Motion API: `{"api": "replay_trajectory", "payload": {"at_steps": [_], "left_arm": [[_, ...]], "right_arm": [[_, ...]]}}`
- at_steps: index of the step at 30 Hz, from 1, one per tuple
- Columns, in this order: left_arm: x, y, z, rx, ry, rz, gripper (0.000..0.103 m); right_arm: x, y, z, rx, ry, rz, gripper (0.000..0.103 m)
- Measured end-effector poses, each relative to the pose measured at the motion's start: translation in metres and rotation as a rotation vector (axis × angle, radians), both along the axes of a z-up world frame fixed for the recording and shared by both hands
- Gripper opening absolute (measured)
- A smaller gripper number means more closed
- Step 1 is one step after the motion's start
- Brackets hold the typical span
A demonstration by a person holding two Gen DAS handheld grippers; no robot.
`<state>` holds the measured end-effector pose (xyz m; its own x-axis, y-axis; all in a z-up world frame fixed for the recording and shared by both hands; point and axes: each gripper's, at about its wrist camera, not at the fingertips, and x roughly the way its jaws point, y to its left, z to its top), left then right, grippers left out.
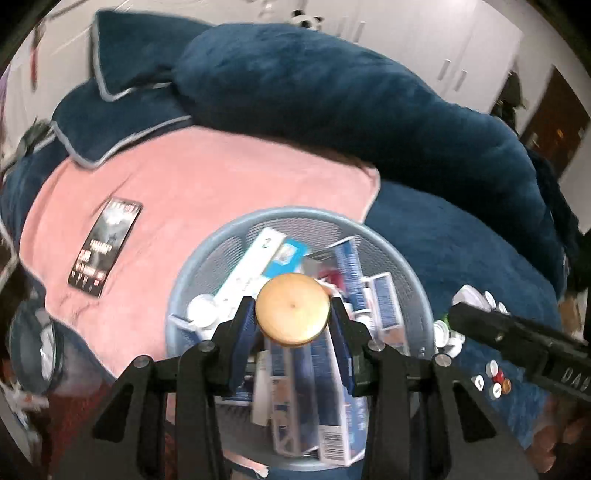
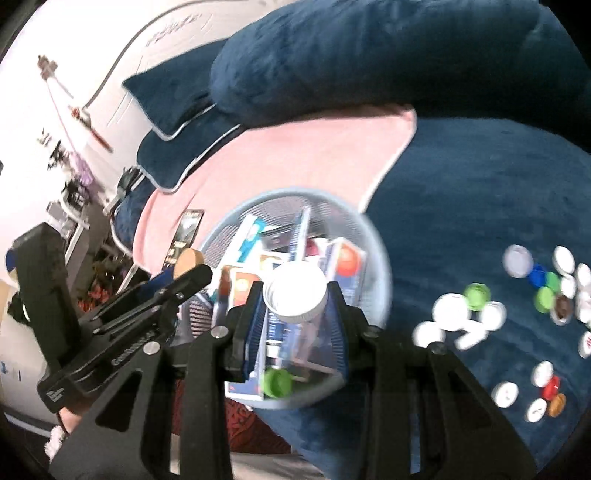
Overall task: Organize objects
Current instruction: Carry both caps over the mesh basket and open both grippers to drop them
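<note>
Clamped between the left gripper (image 1: 293, 319) fingers: round tan wooden lid (image 1: 293, 309), over the pale blue mesh basket (image 1: 236, 236) of boxes. Likewise pinched in the right gripper (image 2: 295, 301): white ribbed plastic cap (image 2: 295, 295), above the same basket (image 2: 373, 258). Right of that claw, loose bottle caps (image 2: 476, 295) on plush navy bedding (image 2: 480, 192). Ahead-left, pink towel (image 1: 192, 192) bearing a black card (image 1: 105, 247); beyond, white cupboards (image 1: 424, 33)

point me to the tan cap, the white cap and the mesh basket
tan cap (image 1: 292, 309), left wrist view, centre of its flat top.
white cap (image 2: 295, 295), right wrist view, middle of its top.
mesh basket (image 1: 236, 225), left wrist view, far-left rim.
</note>
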<state>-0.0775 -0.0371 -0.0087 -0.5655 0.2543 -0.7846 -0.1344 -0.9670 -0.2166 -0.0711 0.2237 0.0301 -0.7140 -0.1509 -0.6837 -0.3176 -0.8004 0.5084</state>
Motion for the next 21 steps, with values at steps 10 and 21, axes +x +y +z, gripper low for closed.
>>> {"api": "replay_trajectory", "payload": {"at_steps": [10, 21], "left_arm": [[0.003, -0.007, -0.012, -0.060, -0.021, 0.055, 0.102], [0.018, 0.027, 0.001, -0.096, 0.004, -0.007, 0.102]], "right_arm": [[-0.006, 0.004, -0.014, 0.008, -0.048, -0.064, 0.103], [0.045, 0.051, -0.037, -0.051, -0.106, -0.191, 0.103]]}}
